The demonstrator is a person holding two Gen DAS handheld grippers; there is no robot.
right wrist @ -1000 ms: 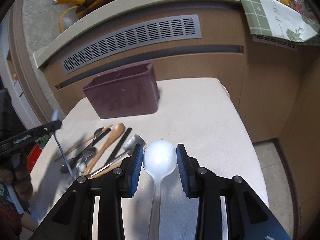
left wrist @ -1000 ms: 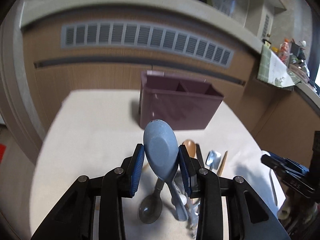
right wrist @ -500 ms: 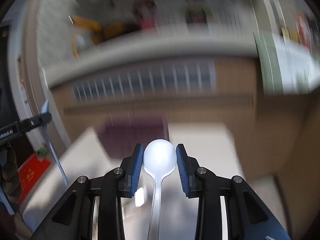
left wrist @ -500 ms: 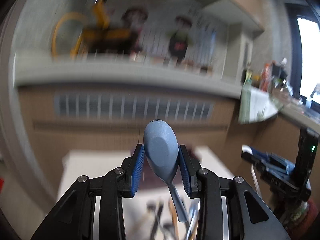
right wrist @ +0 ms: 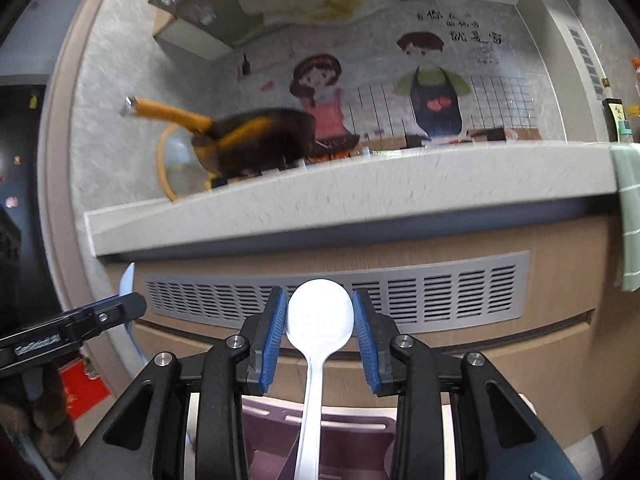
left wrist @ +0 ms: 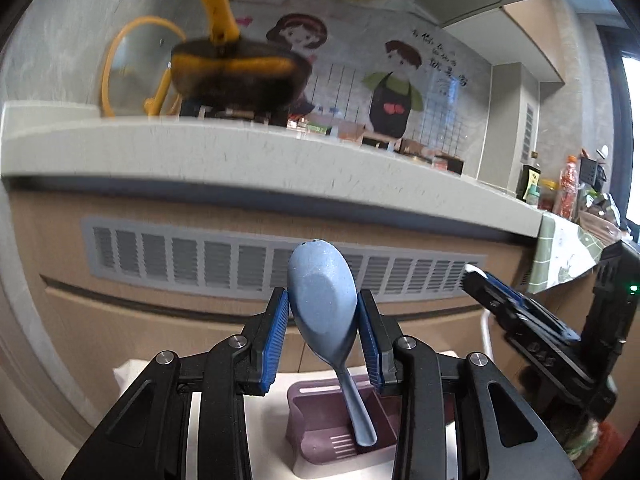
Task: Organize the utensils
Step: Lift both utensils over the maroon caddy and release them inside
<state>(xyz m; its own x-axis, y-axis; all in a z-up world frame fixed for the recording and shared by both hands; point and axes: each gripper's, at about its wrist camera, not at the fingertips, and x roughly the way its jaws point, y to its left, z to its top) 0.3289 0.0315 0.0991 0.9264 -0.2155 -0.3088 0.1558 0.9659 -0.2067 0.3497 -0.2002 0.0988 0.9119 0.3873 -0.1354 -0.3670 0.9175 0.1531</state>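
My left gripper (left wrist: 322, 320) is shut on the bowl of a blue spoon (left wrist: 322, 300). The spoon's handle hangs down over the purple utensil box (left wrist: 320, 432) on the white table below. In the right wrist view my right gripper (right wrist: 320, 318) is shut on the bowl of a white spoon (right wrist: 320, 316), and its handle drops in front of the same purple box (right wrist: 272, 440) with its inner dividers. Each gripper shows at the other view's edge: the right gripper (left wrist: 520, 312) and the left gripper (right wrist: 72, 332).
Behind the table runs a wooden counter front with a grey vent grille (left wrist: 200, 256) and a pale countertop (right wrist: 360, 184). A dark pan with a yellow handle (right wrist: 248, 136) sits on it. Bottles (left wrist: 568, 188) and a green cloth (right wrist: 628, 216) are at the right.
Both grippers rose off the table and tilted up towards level, each carrying its spoon. The loose utensils dropped out of view, and the purple box now lies close beneath the fingers.
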